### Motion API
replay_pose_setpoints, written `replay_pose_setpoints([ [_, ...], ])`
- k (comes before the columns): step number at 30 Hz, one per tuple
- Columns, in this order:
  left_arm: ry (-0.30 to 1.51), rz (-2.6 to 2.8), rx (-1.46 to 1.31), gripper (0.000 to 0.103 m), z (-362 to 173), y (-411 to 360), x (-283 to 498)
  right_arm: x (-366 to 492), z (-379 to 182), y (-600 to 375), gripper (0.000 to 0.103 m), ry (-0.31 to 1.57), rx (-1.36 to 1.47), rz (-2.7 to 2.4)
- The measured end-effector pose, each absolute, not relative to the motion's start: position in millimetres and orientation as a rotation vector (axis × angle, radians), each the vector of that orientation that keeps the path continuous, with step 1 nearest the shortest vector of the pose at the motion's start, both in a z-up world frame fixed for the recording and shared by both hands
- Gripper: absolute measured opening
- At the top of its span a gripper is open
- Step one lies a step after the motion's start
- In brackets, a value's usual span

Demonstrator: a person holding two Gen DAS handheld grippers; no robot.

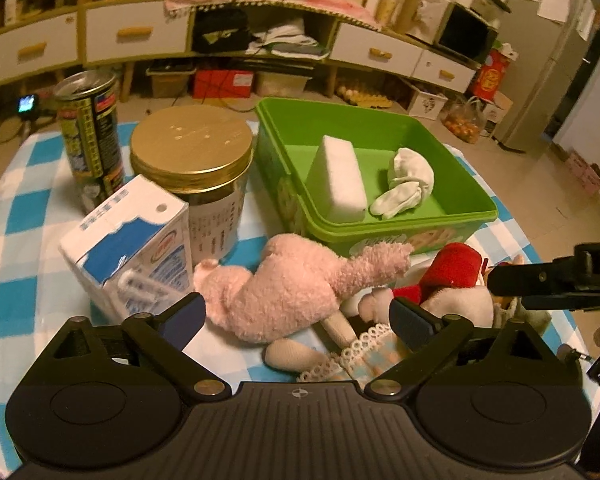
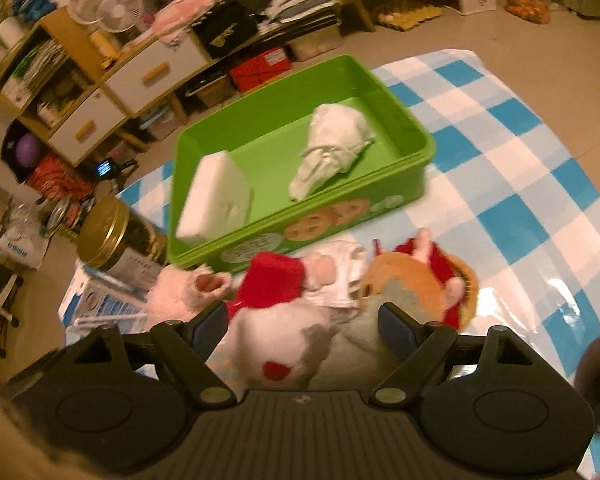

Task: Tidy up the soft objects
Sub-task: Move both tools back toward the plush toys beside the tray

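**Both grippers hang over a pile of plush toys beside the green box**

In the left wrist view, a tall printed metal can [image 1: 90, 140] stands at ten o'clock on the blue-and-white checked tablecloth [image 1: 16, 240]. Just right of it is a glass jar with a round gold lid [image 1: 192, 140], and in front of both, at nine o'clock, a white-and-blue drink carton [image 1: 132, 240] with a wrapped straw on its side. At one o'clock sits the rectangular green plastic box [image 1: 472, 196]; inside it a white foam block [image 1: 342, 178] leans on the left and a rolled white sock bundle [image 1: 408, 180] lies on the right.

The fluffy pink plush toy [image 1: 296, 284] lies at the centre, touching the front wall of the box. The left gripper [image 1: 296, 316] hangs over it with jaws spread wide; the toy's lower part lies between the fingers, and neither pad presses on it. Under the right finger lies a cloth doll with a lace-trimmed dress [image 1: 360, 352]. At three o'clock a red-and-white plush [image 1: 456, 268] rests against the pink toy.

In the blurred right wrist view, the right gripper [image 2: 300, 328] stands over the red-and-white plush, fingers apart on either side of its white body. Whether the pads touch it I cannot tell. An orange round plush [image 2: 408, 276] lies at four o'clock beside it.
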State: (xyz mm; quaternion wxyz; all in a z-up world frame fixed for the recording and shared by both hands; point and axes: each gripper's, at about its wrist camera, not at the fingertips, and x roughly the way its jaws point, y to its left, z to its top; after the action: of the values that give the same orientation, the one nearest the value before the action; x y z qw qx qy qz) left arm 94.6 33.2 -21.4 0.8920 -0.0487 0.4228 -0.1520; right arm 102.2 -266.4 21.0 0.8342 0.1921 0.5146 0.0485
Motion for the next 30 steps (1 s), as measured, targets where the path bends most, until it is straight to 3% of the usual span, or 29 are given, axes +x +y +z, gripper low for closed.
replay_pose_setpoints([
  [3,0.863,-0.334,-0.084,0.084,-27.2,34.3,99.6,101.2,23.2,-254.9,0.064,1.073,0.368,0.162],
  [7,0.866,-0.366,-0.093,0.075,-33.3,35.0,104.2,99.7,26.5,-244.5,0.054,1.050,0.331,0.227],
  [13,0.878,-0.377,-0.045,0.068,-39.7,27.6,104.4,103.5,13.9,-235.3,0.048,1.086,0.297,0.248],
  [30,0.883,-0.322,-0.017,0.066,-54.4,20.4,109.2,108.1,-12.1,-221.9,0.049,1.129,0.180,0.197],
])
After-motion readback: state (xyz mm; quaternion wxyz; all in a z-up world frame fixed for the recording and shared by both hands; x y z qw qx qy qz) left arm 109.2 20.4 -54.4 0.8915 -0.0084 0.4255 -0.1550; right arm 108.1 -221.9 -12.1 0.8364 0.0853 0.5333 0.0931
